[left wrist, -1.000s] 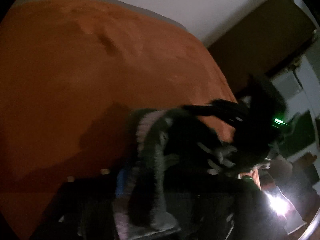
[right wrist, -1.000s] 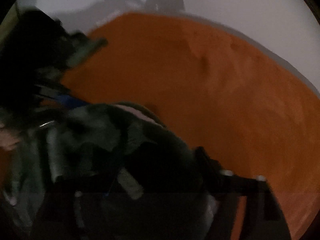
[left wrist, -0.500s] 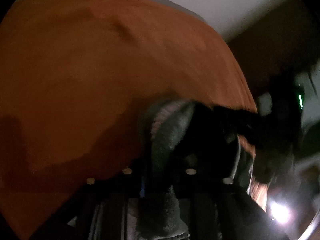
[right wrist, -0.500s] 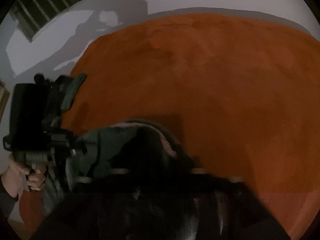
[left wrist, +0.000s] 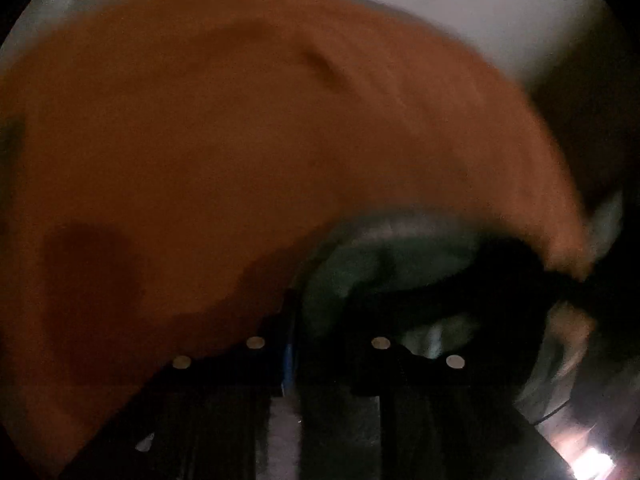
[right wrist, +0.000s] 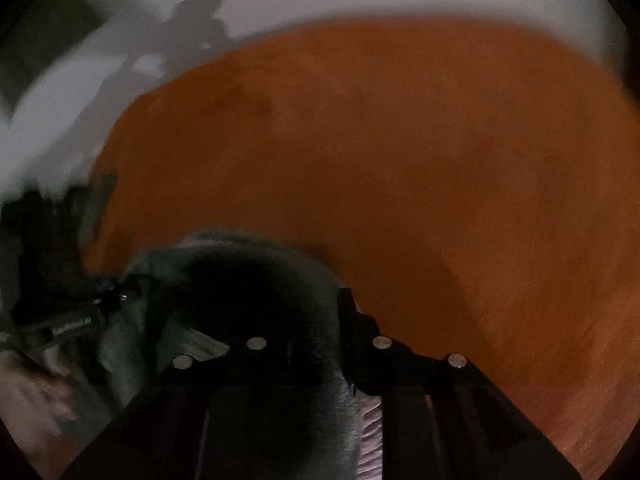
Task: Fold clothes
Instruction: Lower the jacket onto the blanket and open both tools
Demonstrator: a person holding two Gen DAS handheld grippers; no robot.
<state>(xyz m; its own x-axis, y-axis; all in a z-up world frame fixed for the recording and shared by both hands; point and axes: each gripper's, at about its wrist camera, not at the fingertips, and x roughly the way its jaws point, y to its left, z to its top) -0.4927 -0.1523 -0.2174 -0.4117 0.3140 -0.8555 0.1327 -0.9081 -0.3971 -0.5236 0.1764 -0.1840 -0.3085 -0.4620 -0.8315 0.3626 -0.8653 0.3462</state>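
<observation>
**Two grippers, one dark garment**

Both grippers are clenched on the same dark green garment (left wrist: 360, 268), held bunched above an orange blanket (left wrist: 200, 140). The left gripper (left wrist: 318, 344) pinches one fold, the right gripper (right wrist: 318, 344) another. Motion blurs both views in the dim room.

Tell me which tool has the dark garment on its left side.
The right tool; the garment bunches leftward from it, while from the left tool it spreads rightward.
</observation>
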